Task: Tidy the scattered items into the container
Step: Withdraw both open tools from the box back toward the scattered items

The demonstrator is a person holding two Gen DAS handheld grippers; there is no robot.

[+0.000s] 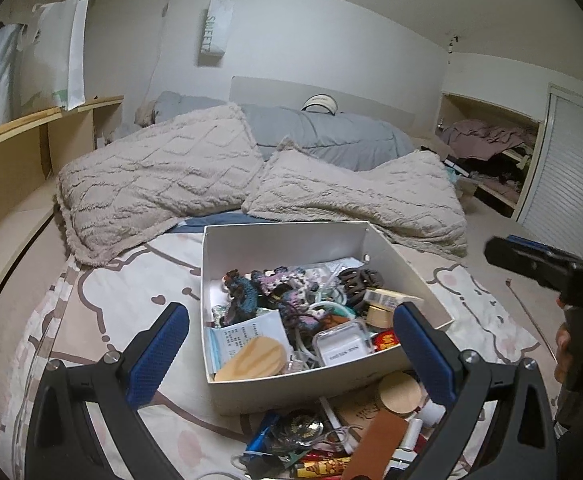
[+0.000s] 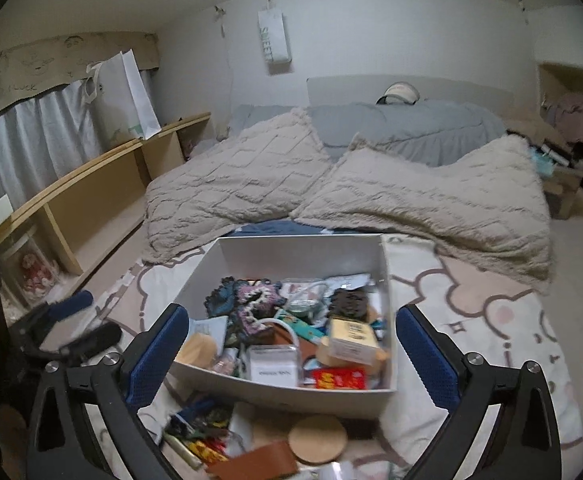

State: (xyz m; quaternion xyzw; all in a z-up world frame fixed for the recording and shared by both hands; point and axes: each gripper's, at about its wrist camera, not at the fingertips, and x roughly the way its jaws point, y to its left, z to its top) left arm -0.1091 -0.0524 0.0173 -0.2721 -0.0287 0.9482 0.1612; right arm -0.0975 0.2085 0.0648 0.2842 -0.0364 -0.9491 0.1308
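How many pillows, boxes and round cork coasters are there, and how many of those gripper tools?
Fluffy beige pillows: 2
White box: 1
Round cork coaster outside the box: 1
Grippers, left gripper and right gripper, both open: 2
Total: 6

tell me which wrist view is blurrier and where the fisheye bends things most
The right wrist view is blurrier: the scattered items below the box smear and the left gripper is streaked. The left wrist view is sharper, its box label nearly legible. Both bend at the edges, curving the shelf.
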